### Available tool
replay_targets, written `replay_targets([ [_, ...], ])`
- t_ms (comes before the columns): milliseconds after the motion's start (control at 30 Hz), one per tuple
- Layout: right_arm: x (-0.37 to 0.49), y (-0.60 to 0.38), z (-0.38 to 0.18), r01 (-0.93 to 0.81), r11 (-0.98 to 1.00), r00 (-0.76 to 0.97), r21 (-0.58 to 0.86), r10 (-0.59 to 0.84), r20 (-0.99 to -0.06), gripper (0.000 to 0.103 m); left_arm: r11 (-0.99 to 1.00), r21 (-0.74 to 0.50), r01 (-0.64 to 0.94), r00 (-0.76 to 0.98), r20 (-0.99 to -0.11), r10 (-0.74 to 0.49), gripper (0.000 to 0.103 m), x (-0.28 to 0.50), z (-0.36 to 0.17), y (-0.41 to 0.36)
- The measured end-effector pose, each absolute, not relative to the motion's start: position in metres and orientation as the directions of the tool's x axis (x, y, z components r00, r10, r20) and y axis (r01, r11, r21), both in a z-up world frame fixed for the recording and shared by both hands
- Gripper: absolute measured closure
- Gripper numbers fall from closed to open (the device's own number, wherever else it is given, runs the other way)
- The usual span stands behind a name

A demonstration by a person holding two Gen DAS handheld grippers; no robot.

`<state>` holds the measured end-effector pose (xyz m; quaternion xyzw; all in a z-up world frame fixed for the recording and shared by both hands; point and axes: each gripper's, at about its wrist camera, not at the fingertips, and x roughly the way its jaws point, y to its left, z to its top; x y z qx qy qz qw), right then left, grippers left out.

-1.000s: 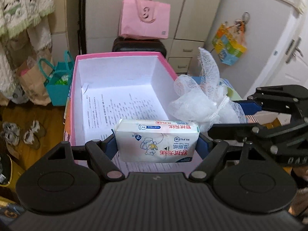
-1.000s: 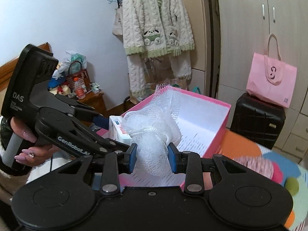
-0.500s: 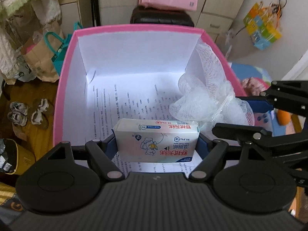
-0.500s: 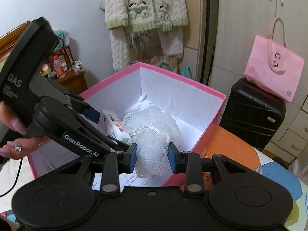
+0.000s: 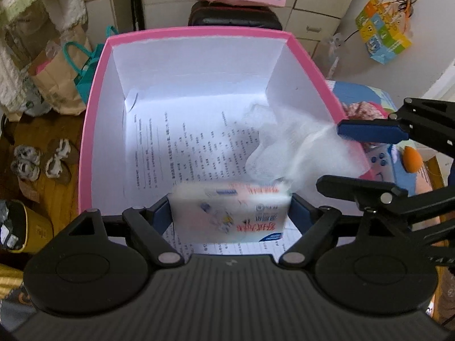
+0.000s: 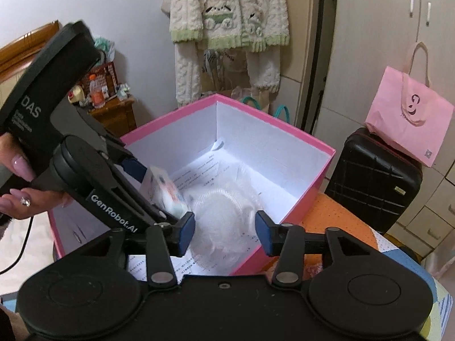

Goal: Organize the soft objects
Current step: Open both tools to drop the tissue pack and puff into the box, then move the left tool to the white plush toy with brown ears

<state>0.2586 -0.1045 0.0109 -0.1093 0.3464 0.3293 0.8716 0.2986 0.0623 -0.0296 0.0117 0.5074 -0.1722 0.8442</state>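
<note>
I have both tools poised over the open pink cardboard box with white inner walls [image 5: 93, 130], because that is where the soft things belong, and releasing them from above lets them drop onto the printed paper sheet lining its floor [image 5: 182, 142] rather than catch on the rim. My left hand-held gripper [image 5: 230, 213] has its jaws opening around the white soft pack of tissues with red and blue print [image 5: 230, 213]; the pack sits between the blue pads, smeared with motion blur and tipped, so I judge it is slipping free and no longer pinched. My right hand-held gripper [image 6: 224, 228] is likewise opening, and the white mesh bath pouf [image 6: 224, 213] shows blurred between and just beyond its spread pads, inside the box near the right wall, with clear gaps on both sides, so it is let go. From the right wrist view the tissue pack [image 6: 165, 193] hangs just beside the pouf, close enough that I expect them to land touching. A person's hand [image 6: 17, 187] grips the left tool's handle. The box stands on a bench with a colourful patterned cover [image 6: 341, 221], near its edge
</note>
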Motion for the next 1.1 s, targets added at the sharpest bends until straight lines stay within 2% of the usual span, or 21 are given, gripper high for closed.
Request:
replay_targets([
  [167,0.253,-0.117,0.017,-0.627,0.772,0.538,0.104,0.526,-0.659,0.049,0.941,-0.084,0.328,0.482,-0.841,-0.243,0.013,0.291,-0.015,0.057],
  [367,0.225,-0.138,0.035,-0.624,0.766,0.54,0.153,0.564,-0.625,0.049,0.925,-0.085,0.37,0.513,-0.812,-0.28,0.013,0.261,0.013,0.063],
  [733,0.148,-0.198,0.059,-0.536,0.839,0.648,0.092,0.479,-0.593,0.047,0.859,-0.049,0.51,0.586,-0.711,-0.389,0.013,0.166,0.06,0.055],
  [1100,0.073,-0.238,0.046,-0.498,0.867,0.684,0.018,0.405,-0.606,0.041,0.78,-0.045,0.624,0.536,-0.702,-0.469,0.014,0.106,0.047,-0.001],
])
